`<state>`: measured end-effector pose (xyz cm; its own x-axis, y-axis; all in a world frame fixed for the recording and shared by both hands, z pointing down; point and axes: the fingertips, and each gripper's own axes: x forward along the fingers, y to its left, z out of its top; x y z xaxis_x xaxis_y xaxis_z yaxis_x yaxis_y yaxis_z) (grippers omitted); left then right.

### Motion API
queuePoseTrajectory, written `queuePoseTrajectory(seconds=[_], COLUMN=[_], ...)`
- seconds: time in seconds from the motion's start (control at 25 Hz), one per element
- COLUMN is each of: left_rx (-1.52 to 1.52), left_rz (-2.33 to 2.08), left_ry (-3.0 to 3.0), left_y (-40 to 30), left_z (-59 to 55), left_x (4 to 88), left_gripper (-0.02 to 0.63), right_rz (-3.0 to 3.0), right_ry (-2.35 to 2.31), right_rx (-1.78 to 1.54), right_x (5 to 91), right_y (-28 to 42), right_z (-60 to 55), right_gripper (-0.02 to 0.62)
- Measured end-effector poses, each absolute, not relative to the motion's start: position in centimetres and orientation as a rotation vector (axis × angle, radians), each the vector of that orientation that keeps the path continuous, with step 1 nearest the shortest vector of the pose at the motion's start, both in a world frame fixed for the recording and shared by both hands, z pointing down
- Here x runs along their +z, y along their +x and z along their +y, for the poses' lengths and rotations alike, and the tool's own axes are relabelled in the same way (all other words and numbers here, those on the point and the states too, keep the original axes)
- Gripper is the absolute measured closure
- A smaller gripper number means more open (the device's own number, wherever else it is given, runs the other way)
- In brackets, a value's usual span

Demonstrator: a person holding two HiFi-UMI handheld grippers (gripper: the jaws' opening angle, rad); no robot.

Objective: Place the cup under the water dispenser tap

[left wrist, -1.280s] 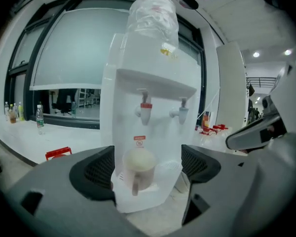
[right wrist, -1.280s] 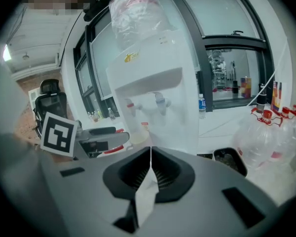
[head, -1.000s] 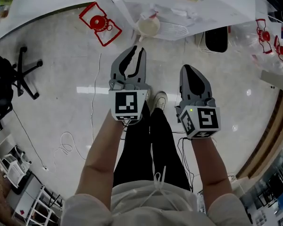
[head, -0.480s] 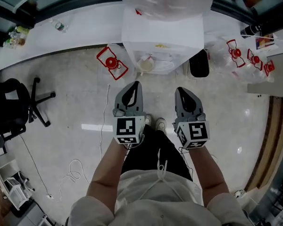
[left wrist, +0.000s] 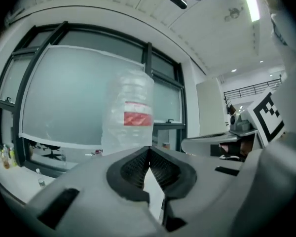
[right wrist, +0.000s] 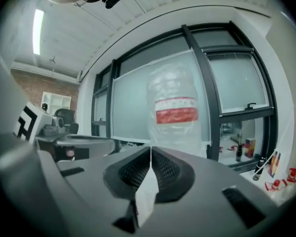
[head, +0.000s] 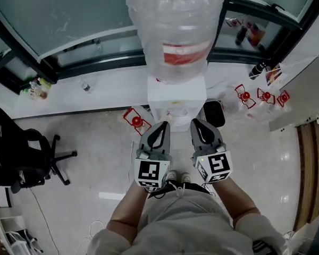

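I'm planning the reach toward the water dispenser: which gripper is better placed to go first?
Left, but only slightly. The left gripper and right gripper are both shut, empty, side by side before the water dispenser; the left points nearer its middle.

Bright even light, fisheye-warped edges.

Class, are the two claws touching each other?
Apart. The head view shows a clear gap between the left claw and the right claw.
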<state>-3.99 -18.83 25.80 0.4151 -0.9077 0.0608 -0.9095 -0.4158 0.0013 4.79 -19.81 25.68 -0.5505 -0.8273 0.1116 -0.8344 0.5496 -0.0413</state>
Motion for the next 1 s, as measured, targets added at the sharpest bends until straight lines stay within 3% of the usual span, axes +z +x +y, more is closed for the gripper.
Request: queuePoseTrajectory(seconds=[0.32, 1.0], left_rx=[-0.034, -0.022], left_rz=[-1.779, -1.815], left_ry=[2.78, 2.696], left_y=[-3.8, -4.3], left_z=[-17.1, -15.9], left_x=[16.3, 15.2], left_gripper=[0.588, 0.588], right_rz=[-2.758, -2.788], right_ry=[1.504, 1.504], right_rx=[0.03, -0.055], right_x=[18.7, 16.1], right_y=[4.5, 4.6], right_z=[-18.8, -17.4], right_gripper=[0.568, 0.568])
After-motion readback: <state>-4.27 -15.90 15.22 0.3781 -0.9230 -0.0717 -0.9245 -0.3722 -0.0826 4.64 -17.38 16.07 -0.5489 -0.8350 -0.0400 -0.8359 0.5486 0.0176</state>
